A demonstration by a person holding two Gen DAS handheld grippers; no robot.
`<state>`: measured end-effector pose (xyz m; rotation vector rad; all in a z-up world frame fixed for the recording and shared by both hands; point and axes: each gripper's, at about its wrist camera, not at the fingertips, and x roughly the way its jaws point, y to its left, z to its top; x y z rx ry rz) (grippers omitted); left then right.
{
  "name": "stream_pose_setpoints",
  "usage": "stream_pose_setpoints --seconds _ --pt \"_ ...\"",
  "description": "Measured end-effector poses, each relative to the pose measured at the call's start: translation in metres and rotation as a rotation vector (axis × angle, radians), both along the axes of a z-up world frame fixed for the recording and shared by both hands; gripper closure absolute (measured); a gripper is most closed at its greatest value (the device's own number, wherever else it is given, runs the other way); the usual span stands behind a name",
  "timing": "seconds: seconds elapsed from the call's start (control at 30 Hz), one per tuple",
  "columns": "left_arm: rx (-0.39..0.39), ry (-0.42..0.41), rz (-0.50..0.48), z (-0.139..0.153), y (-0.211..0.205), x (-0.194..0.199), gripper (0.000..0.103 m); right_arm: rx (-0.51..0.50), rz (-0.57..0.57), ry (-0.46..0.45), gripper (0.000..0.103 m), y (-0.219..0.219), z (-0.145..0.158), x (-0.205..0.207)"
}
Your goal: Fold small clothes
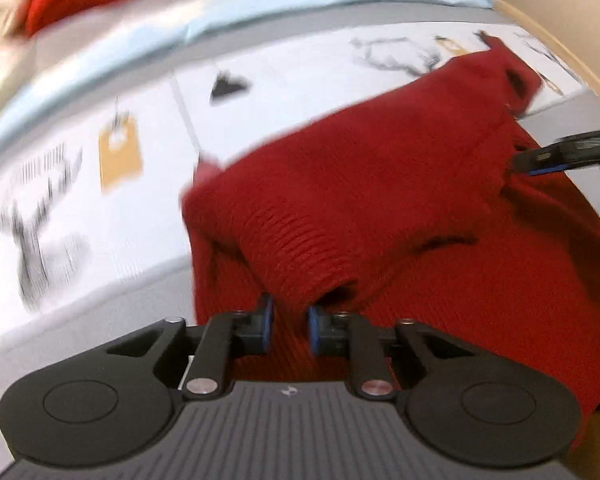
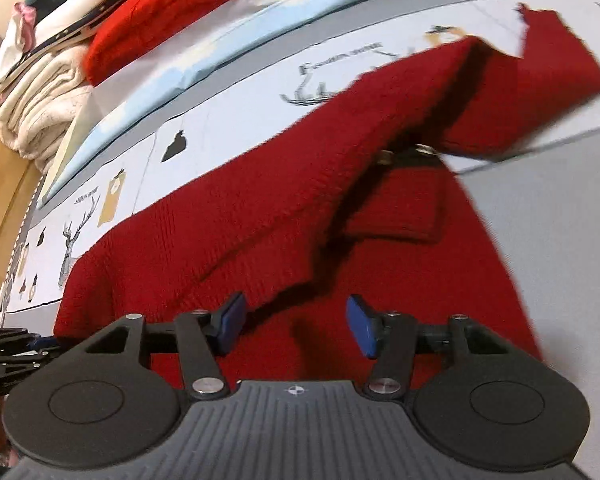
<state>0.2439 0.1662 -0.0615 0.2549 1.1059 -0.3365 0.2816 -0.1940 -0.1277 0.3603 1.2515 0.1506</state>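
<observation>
Your left claw (image 1: pixel 290 326) pinches a ribbed fold of the red sweater (image 1: pixel 380 184). Your right claw (image 2: pixel 296 330) hovers wide open above it, holding nothing.

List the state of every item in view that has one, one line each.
Dark red knitted sweater: partly folded, one sleeve laid across the body, lying on the bed.
Left gripper: fingers nearly closed on a ribbed edge of the sweater.
Right gripper: fingers open, holding nothing.
Bright red folded garment: folded, on the pile at the far edge.
Deer-print bedsheet: spread flat.
</observation>
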Motion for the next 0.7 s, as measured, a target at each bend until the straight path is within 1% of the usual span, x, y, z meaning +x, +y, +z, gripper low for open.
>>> stream_pose_setpoints --seconds 0.03,0.07,0.1,0.17,0.2,0.23,0.27,0.3,0.37,0.4,0.43,0.47,0.5,0.53,0.57,0.6,0.63,0.67,0.7 --pt "0.027 -0.024 -0.036 0.004 -0.002 0.003 0.089 -0.002 0.006 0.002 0.045 0.005 -0.009 0.005" --pt "0.037 -0.034 -0.060 0.007 -0.002 0.007 0.092 -0.023 0.007 0.046 0.046 0.008 -0.017 0.010" --pt "0.023 -0.024 -0.066 0.010 0.001 0.012 0.093 -0.058 0.008 0.104 0.046 0.013 -0.028 0.016" --pt "-0.011 -0.003 -0.076 0.014 0.007 0.022 0.094 -0.079 -0.002 0.139 0.048 0.016 -0.038 0.028" --pt "-0.020 0.006 -0.084 0.016 0.009 0.026 0.095 -0.084 -0.013 0.152 0.055 0.017 -0.038 0.034" --pt "-0.029 0.020 -0.094 0.017 0.012 0.035 0.095 -0.074 -0.023 0.155 0.078 0.018 -0.035 0.042" --pt "-0.034 0.031 -0.104 0.018 0.015 0.040 0.095 -0.046 -0.017 0.145 0.086 0.020 -0.030 0.048" --pt "-0.038 0.038 -0.110 0.017 0.018 0.047 0.095 -0.031 0.002 0.133 0.087 0.023 -0.024 0.054" --pt "-0.057 0.041 -0.107 0.018 0.022 0.061 0.095 -0.059 0.087 0.079 0.088 0.035 -0.009 0.067" --pt "-0.080 0.009 -0.078 0.021 0.027 0.070 0.095 -0.057 0.111 0.049 0.088 0.038 -0.003 0.075" --pt "-0.107 -0.051 0.000 0.026 0.036 0.078 0.095 -0.025 0.111 0.020 0.088 0.037 0.002 0.082" --pt "-0.147 -0.135 0.165 0.031 0.053 0.092 0.091 0.042 0.084 -0.038 0.087 0.032 0.010 0.093" --pt "-0.206 -0.185 0.337 0.034 0.069 0.101 0.087 0.106 0.032 -0.128 0.083 0.023 0.019 0.100" --pt "-0.268 -0.200 0.438 0.035 0.079 0.105 0.087 0.149 -0.060 -0.227 0.062 0.012 0.029 0.105" --pt "-0.293 -0.199 0.444 0.036 0.080 0.109 0.087 0.161 -0.178 -0.309 0.045 0.001 0.037 0.105" --pt "-0.265 -0.210 0.423 0.036 0.074 0.110 0.087 0.156 -0.282 -0.369 0.028 -0.010 0.043 0.102" --pt "-0.207 -0.236 0.400 0.037 0.065 0.108 0.087 0.156 -0.313 -0.379 0.031 -0.016 0.045 0.101" --pt "-0.169 -0.244 0.376 0.037 0.055 0.108 0.087 0.153 -0.302 -0.349 0.033 -0.019 0.043 0.101" --pt "-0.162 -0.236 0.347 0.036 0.047 0.106 0.087 0.125 -0.296 -0.298 0.036 -0.019 0.038 0.099"
